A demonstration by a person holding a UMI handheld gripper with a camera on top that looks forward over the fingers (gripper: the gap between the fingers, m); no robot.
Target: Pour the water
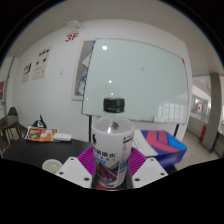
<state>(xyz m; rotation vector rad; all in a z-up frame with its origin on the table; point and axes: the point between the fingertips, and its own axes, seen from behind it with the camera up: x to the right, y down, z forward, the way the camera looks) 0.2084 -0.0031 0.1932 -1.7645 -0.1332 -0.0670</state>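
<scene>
A clear plastic water bottle (110, 140) with a black cap and a white label stands upright between my fingers, lifted above the dark table (40, 152). My gripper (110, 172) is shut on the bottle. Both magenta pads (90, 160) press against its lower body, one on each side. The bottle's base is hidden below the fingers. I see no cup or other vessel.
A large whiteboard (135, 80) hangs on the wall beyond the bottle. On the table lie an orange-and-white package (40, 128), a white dish (62, 137) and a small dark object (50, 165). A colourful box (165, 147) sits to the right.
</scene>
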